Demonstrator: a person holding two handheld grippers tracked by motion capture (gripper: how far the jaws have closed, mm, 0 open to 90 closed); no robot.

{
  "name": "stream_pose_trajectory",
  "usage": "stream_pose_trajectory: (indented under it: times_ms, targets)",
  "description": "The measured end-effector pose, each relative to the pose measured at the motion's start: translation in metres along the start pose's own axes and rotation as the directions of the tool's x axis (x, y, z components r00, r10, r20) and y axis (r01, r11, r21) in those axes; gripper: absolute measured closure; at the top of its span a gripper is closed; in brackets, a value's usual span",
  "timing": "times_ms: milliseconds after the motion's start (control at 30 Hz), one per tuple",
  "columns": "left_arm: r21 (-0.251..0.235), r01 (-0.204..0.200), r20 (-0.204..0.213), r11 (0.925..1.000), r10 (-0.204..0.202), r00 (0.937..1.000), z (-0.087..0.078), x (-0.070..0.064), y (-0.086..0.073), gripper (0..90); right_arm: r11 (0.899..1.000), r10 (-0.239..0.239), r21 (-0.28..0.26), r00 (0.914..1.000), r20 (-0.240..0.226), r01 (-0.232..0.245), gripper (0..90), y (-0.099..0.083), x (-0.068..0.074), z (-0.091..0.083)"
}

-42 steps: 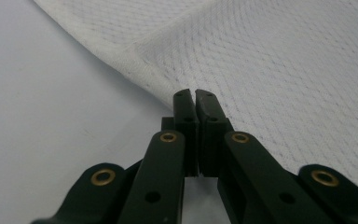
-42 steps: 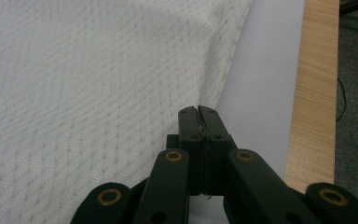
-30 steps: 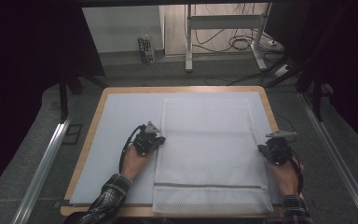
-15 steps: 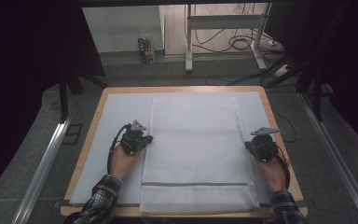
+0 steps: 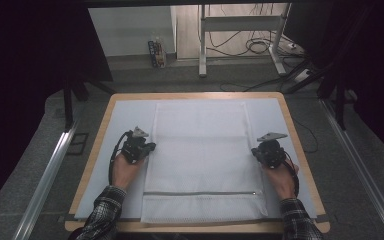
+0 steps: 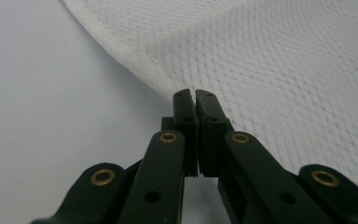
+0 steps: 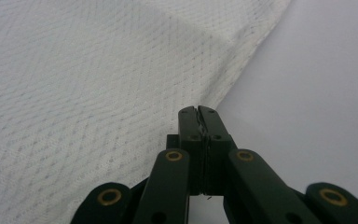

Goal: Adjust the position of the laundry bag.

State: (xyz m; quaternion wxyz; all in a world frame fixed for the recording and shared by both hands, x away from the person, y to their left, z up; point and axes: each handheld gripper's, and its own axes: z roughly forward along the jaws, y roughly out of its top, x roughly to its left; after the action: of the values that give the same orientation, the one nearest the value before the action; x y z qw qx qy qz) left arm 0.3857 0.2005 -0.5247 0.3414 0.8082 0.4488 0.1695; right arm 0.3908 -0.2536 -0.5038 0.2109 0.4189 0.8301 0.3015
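Mesh bag (image 5: 202, 160): lay flat along the middle of the table (image 5: 105, 150), zipper end nearest the person.
Left gripper (image 6: 189, 95): pressed together, pinching the bag's left hem, probably to keep the cloth taut.
Right gripper (image 7: 198, 111): likewise clamped on the right hem.
Hands: low, level, forearms symmetrical.

Right gripper (image 7: 199, 111): two black jaws rise from bottom centre, pressed together, tips meeting at hemmed edge of white mesh bag (image 7: 88, 88). Whether mesh is pinched between them: cannot tell. Mesh covers left and upper part, edge running diagonally from top right down to jaw tips. Pale table surface (image 7: 317, 98) at right.
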Motion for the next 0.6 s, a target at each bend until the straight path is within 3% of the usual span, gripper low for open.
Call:
stream_pose_trajectory:
  times_ms: [267, 600]
  targets:
    - [0.015, 0.008, -0.044, 0.9999, -0.007, 0.999, 0.003, 0.014, -0.002, 89.0, 1.0, -0.012, -0.008, 0.9998, -0.018, 0.012, 88.1, 0.008, 0.008, 0.009]
    - [0.011, 0.041, -0.057, 0.9991, -0.04, 0.9975, 0.002, 0.027, -0.005, 88.7, 0.999, -0.032, -0.012, 0.9992, -0.023, 0.032, 88.0, 0.014, 0.016, 0.017]
